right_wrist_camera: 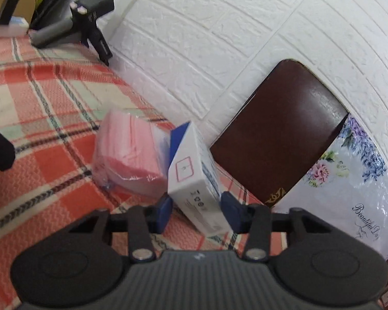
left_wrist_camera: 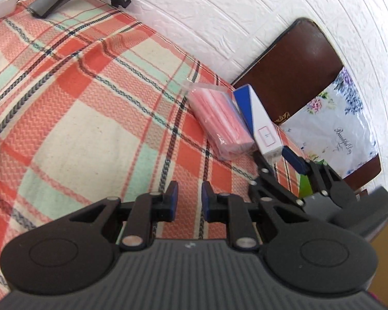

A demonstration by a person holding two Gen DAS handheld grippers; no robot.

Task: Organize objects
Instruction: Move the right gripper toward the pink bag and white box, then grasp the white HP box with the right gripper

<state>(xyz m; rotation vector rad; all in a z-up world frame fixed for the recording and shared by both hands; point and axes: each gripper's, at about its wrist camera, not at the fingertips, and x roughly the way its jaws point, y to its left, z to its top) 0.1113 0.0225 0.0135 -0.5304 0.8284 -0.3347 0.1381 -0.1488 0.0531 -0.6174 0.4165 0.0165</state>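
While the right gripper [right_wrist_camera: 195, 213] is clamping the white-and-blue box [right_wrist_camera: 194, 170] at lower centre of its view, beside the pink pack [right_wrist_camera: 129, 152], setting it flush and upright looks wise; the left gripper [left_wrist_camera: 189, 198] is hanging closed, empty.

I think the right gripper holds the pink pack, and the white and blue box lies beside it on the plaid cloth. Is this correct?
Not quite. The right gripper holds the white and blue box, not the pink pack; the right wrist view shows the box between its fingers. The pack lies beside it on the plaid cloth.
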